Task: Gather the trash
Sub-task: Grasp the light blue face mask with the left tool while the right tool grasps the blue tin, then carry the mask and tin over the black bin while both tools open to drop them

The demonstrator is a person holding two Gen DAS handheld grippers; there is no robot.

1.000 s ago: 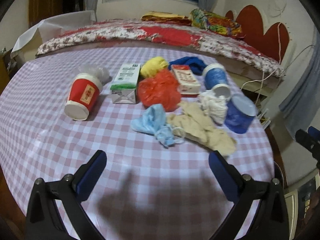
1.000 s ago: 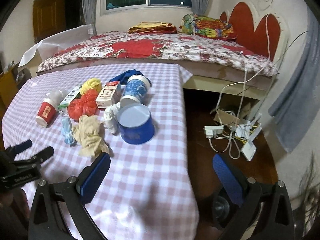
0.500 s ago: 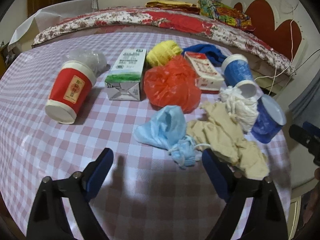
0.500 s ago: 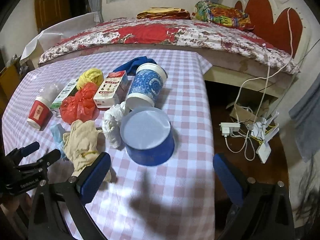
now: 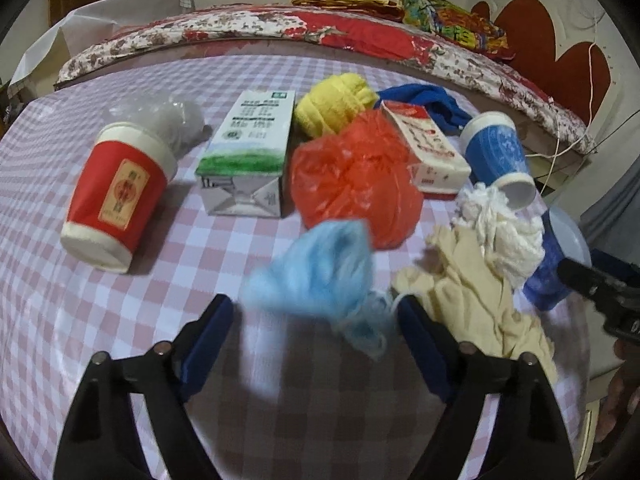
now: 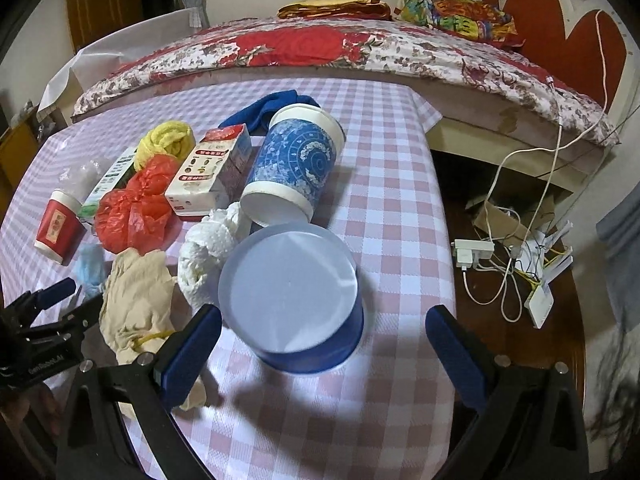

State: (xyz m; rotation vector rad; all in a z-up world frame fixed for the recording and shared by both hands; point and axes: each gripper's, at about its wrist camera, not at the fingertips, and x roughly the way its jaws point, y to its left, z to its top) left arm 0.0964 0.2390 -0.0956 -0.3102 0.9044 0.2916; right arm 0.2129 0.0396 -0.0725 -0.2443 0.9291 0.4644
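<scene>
A heap of trash lies on the checked tablecloth (image 5: 120, 320). My left gripper (image 5: 316, 336) is open and its jaws are closing. The crumpled light-blue mask (image 5: 320, 276) lies just ahead of its fingertips, untouched by the pads. My right gripper (image 6: 324, 350) stands open around the low blue tub (image 6: 292, 300) with a pale lid, without touching it. Beside the tub lie a beige rag (image 6: 136, 300), a white wad (image 6: 208, 248) and a tipped blue paper cup (image 6: 296, 168). The left gripper (image 6: 52, 308) shows at the right wrist view's left edge.
Further back lie a red paper cup (image 5: 116, 196), a green-and-white carton (image 5: 248, 156), an orange plastic bag (image 5: 356, 180), a yellow cloth ball (image 5: 336, 104) and a red-and-white box (image 5: 428, 148). A bed (image 6: 320, 48) stands behind. Right of the table's edge, a power strip (image 6: 472, 252) and cables lie on the floor.
Both grippers have come forward and down toward the heap. The left jaws have narrowed around the blue mask. The right gripper now straddles the blue tub.
</scene>
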